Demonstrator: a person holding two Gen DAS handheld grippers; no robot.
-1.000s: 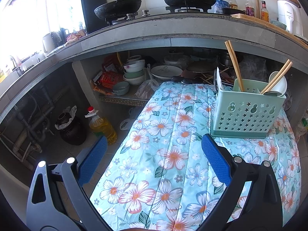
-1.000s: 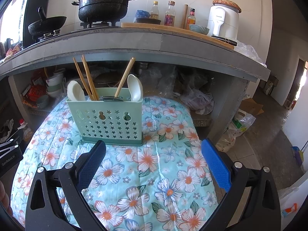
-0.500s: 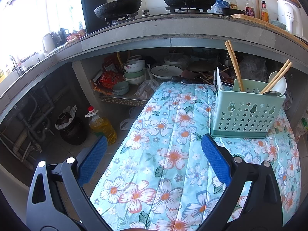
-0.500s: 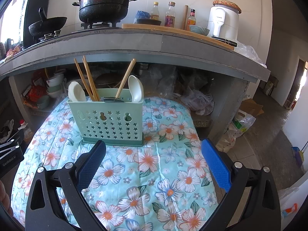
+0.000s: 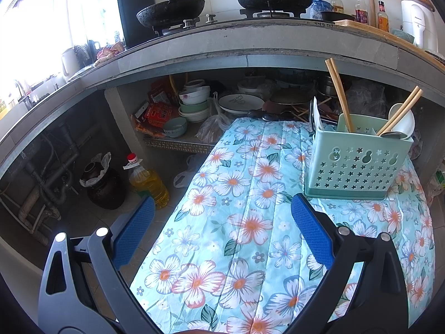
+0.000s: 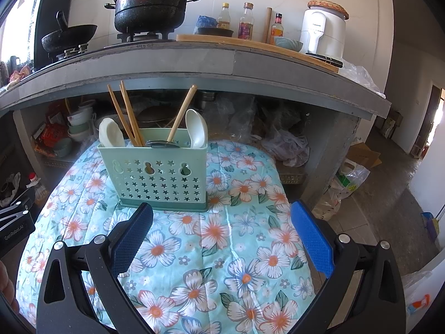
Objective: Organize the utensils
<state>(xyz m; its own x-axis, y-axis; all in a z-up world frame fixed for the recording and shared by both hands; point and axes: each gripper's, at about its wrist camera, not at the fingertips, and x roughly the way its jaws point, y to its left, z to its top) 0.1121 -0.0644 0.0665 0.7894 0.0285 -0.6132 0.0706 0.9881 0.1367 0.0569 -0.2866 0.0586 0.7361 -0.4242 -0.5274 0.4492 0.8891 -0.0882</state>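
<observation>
Utensil holder (image 6: 159,173), a pale green plastic caddy pierced with star-shaped holes, stands upright on a floral cloth (image 6: 228,239) of turquoise with white and orange flowers that covers a low counter. It sits toward the far end of the cloth, below a grey concrete kitchen ledge (image 6: 194,64). On that ledge rest a large black pot (image 6: 151,8) and a black wok (image 6: 69,36), each on a gas burner.

Inside the holder, one pair of wooden chopsticks (image 6: 125,114) leans left and a second pair of chopsticks (image 6: 182,112) leans right. A white soup spoon (image 6: 111,136) stands at the left end and another white spoon (image 6: 196,128) at the right end, bowls upward.

The right claw (image 6: 221,231) hangs just in front of the holder, its blue-padded fingers spread wide and gripping nothing. The left claw (image 5: 222,228) hovers over the cloth's left edge, equally wide and empty, with the holder ahead to its right.
</observation>
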